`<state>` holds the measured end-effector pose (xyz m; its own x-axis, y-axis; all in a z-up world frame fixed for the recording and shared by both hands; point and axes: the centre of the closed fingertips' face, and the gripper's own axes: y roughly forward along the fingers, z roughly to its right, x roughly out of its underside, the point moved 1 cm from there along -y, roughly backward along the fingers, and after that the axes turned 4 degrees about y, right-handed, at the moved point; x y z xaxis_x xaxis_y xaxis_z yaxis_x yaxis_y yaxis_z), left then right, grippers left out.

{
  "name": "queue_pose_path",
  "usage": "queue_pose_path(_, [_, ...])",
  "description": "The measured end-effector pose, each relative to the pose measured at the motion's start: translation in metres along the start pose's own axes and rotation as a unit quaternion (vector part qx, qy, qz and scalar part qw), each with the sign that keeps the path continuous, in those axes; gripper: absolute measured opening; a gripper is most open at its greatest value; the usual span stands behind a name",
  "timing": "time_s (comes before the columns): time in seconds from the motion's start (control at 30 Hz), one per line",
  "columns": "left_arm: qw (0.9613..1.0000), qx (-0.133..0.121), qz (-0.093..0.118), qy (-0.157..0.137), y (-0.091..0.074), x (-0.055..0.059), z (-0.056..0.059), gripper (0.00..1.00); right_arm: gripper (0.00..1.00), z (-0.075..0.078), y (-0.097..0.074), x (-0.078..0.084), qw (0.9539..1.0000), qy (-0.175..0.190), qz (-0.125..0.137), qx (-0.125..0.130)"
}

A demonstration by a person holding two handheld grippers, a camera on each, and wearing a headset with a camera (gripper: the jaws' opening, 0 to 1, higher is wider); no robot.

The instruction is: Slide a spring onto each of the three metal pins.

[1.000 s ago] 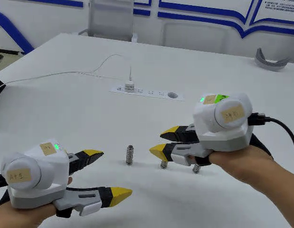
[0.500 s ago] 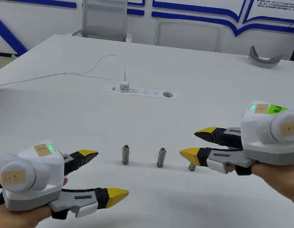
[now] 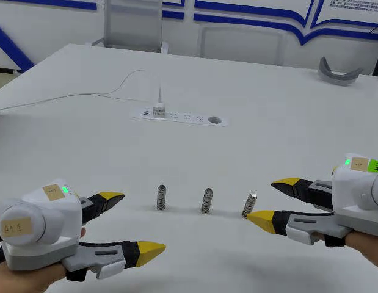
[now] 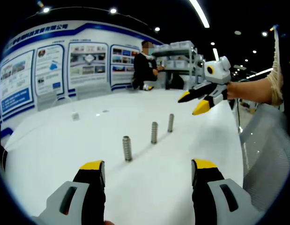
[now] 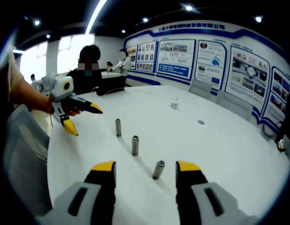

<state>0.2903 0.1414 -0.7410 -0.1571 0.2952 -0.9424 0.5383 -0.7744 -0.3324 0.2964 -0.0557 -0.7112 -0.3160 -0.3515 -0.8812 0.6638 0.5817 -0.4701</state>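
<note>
Three metal pins stand in a row on the white table, each wearing a spring: the left one [image 3: 161,198], the middle one [image 3: 206,201] and the right one [image 3: 250,205], which leans a little. My left gripper [image 3: 135,223] is open at the front left, well short of the row, with nothing between its yellow tips. My right gripper [image 3: 279,200] is open at the right, just beside the right pin and holding nothing. From the left gripper view the pins [image 4: 127,148] [image 4: 154,132] [image 4: 171,123] recede ahead; from the right gripper view they run [image 5: 158,169] [image 5: 135,145] [image 5: 118,127].
A white power strip [image 3: 179,117] with a plugged charger and cable lies further back on the table. A grey curved headset piece [image 3: 339,71] rests at the far right. A chair [image 3: 132,24] stands behind the table. People stand in the background [image 4: 145,65].
My right gripper has drawn back to the right, away from the pins, uncovering the middle and right pins with springs on them. The left gripper has stayed put.
</note>
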Motion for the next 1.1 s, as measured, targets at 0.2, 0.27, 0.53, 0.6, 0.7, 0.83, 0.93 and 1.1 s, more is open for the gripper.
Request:
queue_pose_path(0.2, [1.0,-0.001,-0.001,-0.001,-0.001,0.002,0.0,0.77,0.56,-0.001,0.001,0.008,0.9999,0.013,0.006,-0.003])
queue_pose_path(0.27, [1.0,-0.001,-0.001,-0.002,-0.001,0.002,0.0,0.78,0.57,0.0,0.001,0.012,0.9998,0.017,0.009,-0.004])
queue_pose_path(0.53, [1.0,-0.004,-0.001,-0.004,-0.002,0.002,-0.001,0.78,0.58,-0.001,0.003,0.021,0.9994,0.034,0.003,-0.005])
queue_pose_path(0.6, [1.0,-0.004,-0.001,-0.005,-0.002,0.003,0.0,0.78,0.59,-0.002,0.003,0.021,0.9994,0.035,0.004,-0.006])
queue_pose_path(0.7, [1.0,-0.004,-0.001,-0.005,-0.002,0.003,0.0,0.78,0.59,-0.002,0.003,0.021,0.9994,0.034,0.004,-0.005])
queue_pose_path(0.83, [1.0,-0.004,-0.001,-0.005,-0.001,0.002,0.0,0.79,0.59,-0.002,0.003,0.022,0.9994,0.035,0.004,-0.006])
queue_pose_path(0.93, [1.0,-0.004,-0.001,-0.004,-0.001,0.002,0.0,0.79,0.6,-0.001,0.002,0.022,0.9993,0.036,0.005,-0.004])
queue_pose_path(1.1, [1.0,-0.004,-0.001,-0.004,0.0,0.002,0.0,0.78,0.6,-0.001,0.002,0.022,0.9993,0.038,0.006,-0.004])
